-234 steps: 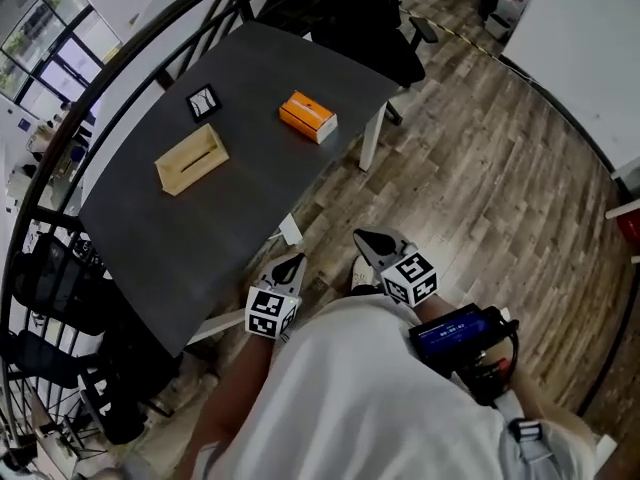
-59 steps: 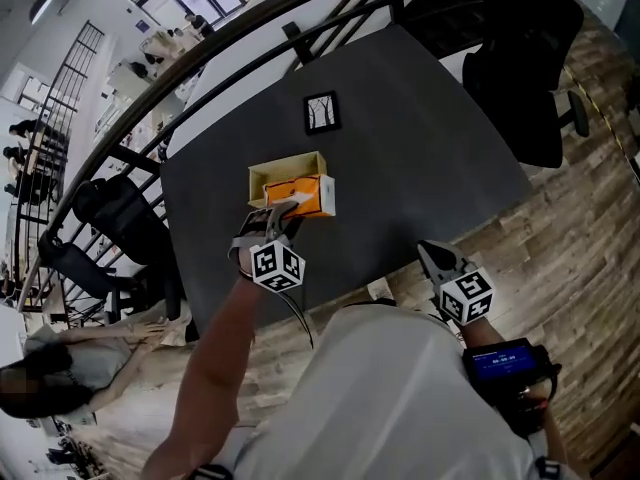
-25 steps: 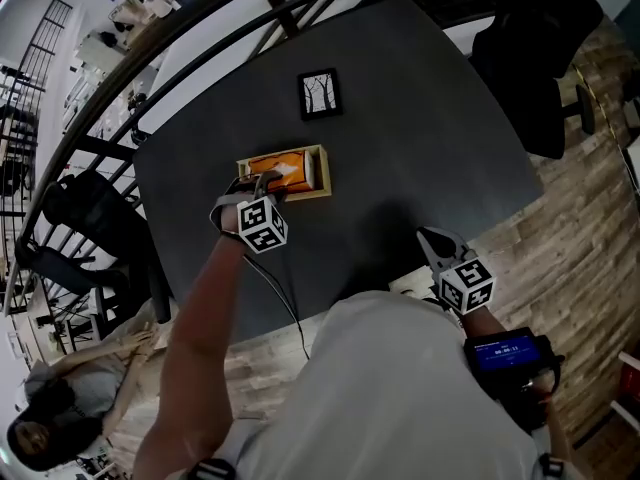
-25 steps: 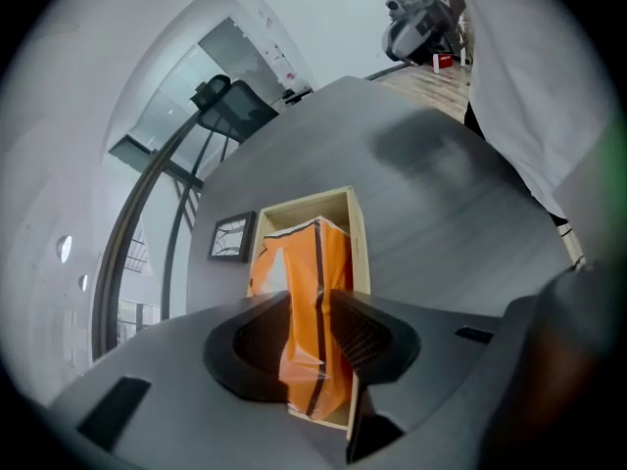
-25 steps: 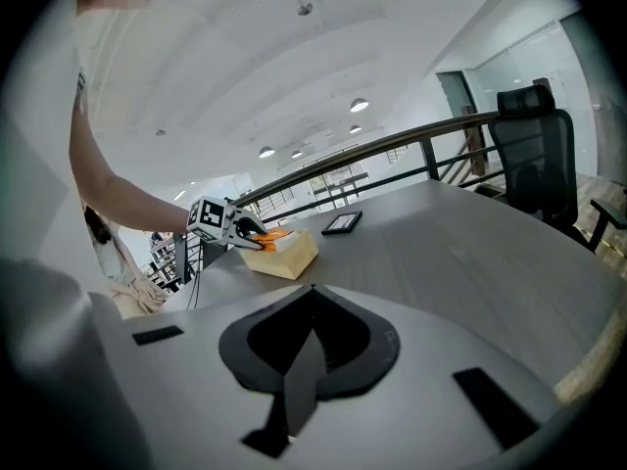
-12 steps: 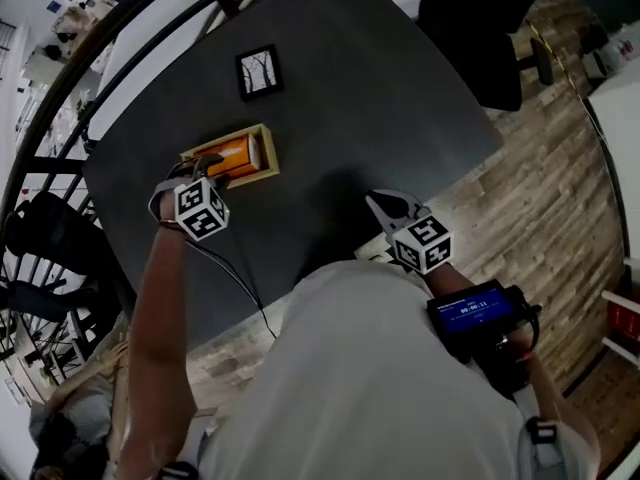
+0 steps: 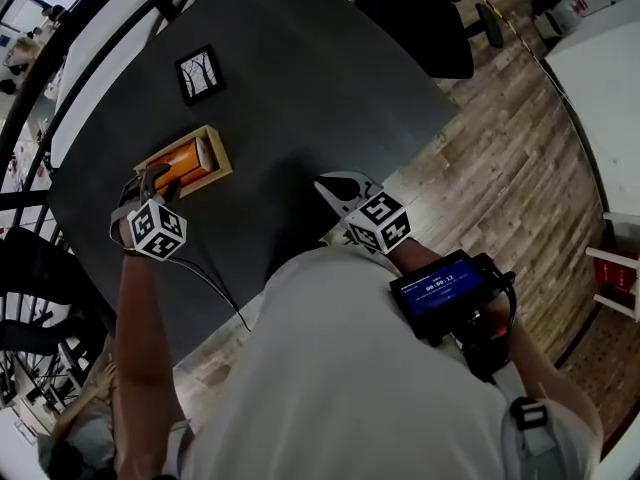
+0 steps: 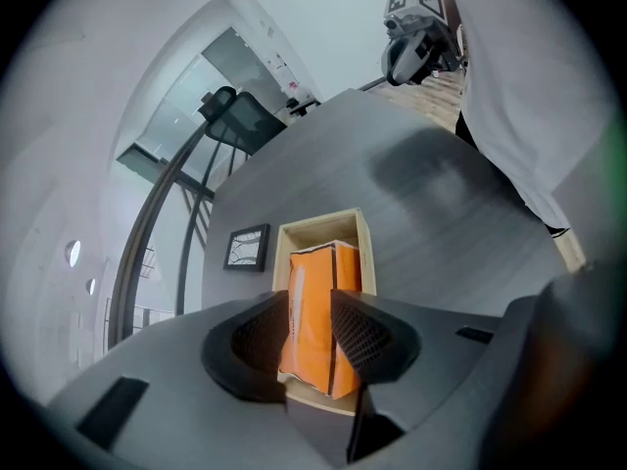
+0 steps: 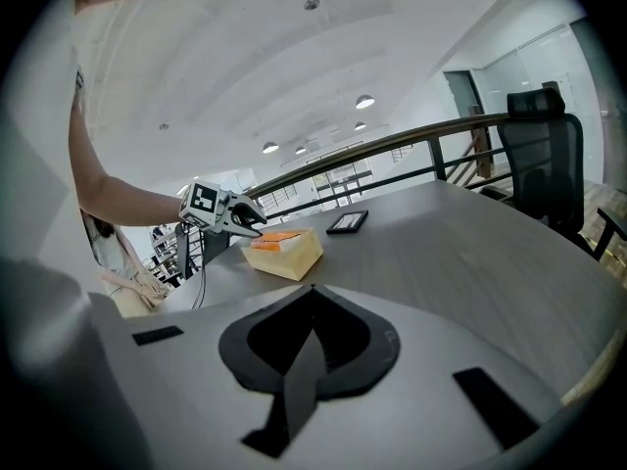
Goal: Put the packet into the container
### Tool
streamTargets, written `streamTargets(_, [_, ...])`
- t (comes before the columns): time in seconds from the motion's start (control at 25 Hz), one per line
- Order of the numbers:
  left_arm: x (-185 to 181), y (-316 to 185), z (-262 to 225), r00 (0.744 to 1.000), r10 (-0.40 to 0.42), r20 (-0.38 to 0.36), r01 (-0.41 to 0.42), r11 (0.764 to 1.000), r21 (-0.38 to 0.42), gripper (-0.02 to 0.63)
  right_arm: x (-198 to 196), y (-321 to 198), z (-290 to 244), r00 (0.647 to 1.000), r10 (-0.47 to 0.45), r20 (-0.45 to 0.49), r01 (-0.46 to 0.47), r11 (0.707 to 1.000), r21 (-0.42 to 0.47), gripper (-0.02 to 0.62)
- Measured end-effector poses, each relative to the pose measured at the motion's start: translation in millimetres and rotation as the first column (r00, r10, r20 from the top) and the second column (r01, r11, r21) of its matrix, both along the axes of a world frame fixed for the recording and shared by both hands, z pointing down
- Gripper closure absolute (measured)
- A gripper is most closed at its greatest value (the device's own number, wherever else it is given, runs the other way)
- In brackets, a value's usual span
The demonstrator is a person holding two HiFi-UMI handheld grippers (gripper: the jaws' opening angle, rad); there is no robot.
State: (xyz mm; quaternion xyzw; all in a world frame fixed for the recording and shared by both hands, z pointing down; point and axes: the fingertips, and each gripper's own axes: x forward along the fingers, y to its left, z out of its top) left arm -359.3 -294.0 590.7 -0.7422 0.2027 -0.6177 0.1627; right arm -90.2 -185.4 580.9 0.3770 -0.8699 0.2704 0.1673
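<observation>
Over at the left of the head view, the left gripper [image 7: 152, 178] is hovering just above the near end of the wooden container [image 7: 222, 158], its jaws standing apart and pressing on nothing. In the left gripper view the orange packet [image 8: 323, 272] is showing in the gap between those jaws, but it is lying down inside the container, its far end leaning on the back wall. The container is sitting on the dark grey table [image 7: 300, 88] at the left of the frame, with a small black picture frame [image 7: 197, 73] lying flat just above it, towards the upper left. Near the middle, the right gripper [image 7: 335, 186] is hanging over the table's near edge, its jaws pressed together and pinching nothing. A black office chair [image 7: 420, 18] is standing at the top, and wooden floor [image 7: 500, 148] is filling the right side.
</observation>
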Motion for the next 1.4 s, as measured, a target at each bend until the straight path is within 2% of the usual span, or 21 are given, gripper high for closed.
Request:
streamTargets(0.24, [1.2, 20.4, -2.5, 0.997, -0.066, -0.048, 0.066, 0.998, 0.003, 0.469, -6.8, -0.5, -6.0, 0.999, -0.04, 0.009, 0.04, 0.999, 0.031, 0.588])
streamTargets(0.36, [1.2, 37.7, -3.2, 0.99, -0.11, -0.086, 0.111, 0.994, 0.012, 0.504, -11.8, 2.1, -9.2, 0.997, -0.073, 0.014, 0.073, 0.996, 0.05, 0.588])
streamTargets(0.48, [6.8, 59.9, -8.3, 0.975, -0.168, -0.145, 0.172, 0.985, 0.017, 0.543, -14.8, 6.6, -13.3, 0.993, -0.114, 0.019, 0.113, 0.991, 0.065, 0.588])
streamTargets(0.6, [15.4, 81.2, -13.6, 0.946, -0.239, -0.217, 0.248, 0.969, 0.013, 0.568, -17.7, 7.3, -20.7, 0.987, -0.158, 0.028, 0.155, 0.984, 0.086, 0.588])
streamTargets(0.68, [18.0, 95.8, -13.4, 0.913, -0.303, -0.274, 0.316, 0.949, 0.002, 0.582, -23.0, 9.1, -23.9, 0.982, -0.184, 0.035, 0.18, 0.979, 0.1, 0.588])
streamTargets(0.8, [19.4, 120.6, -12.1, 0.848, -0.392, -0.356, 0.413, 0.911, -0.018, 0.592, -36.3, 15.6, -27.7, 0.972, -0.232, 0.042, 0.226, 0.967, 0.119, 0.588])
streamTargets(0.96, [50.4, 152.6, -28.4, 0.757, -0.475, -0.448, 0.517, 0.855, -0.032, 0.595, -28.6, 24.3, -40.3, 0.952, -0.3, 0.056, 0.29, 0.947, 0.141, 0.588])
streamTargets(1.2, [93.6, 197.7, -39.8, 0.609, -0.539, -0.582, 0.622, 0.78, -0.072, 0.597, -25.4, 45.1, -49.9, 0.921, -0.382, 0.072, 0.367, 0.916, 0.164, 0.588])
streamTargets(1.4, [116.3, 229.3, -40.3, 0.501, -0.559, -0.661, 0.676, 0.73, -0.105, 0.595, -25.5, 63.3, -51.2, 0.9, -0.429, 0.071, 0.414, 0.895, 0.167, 0.588])
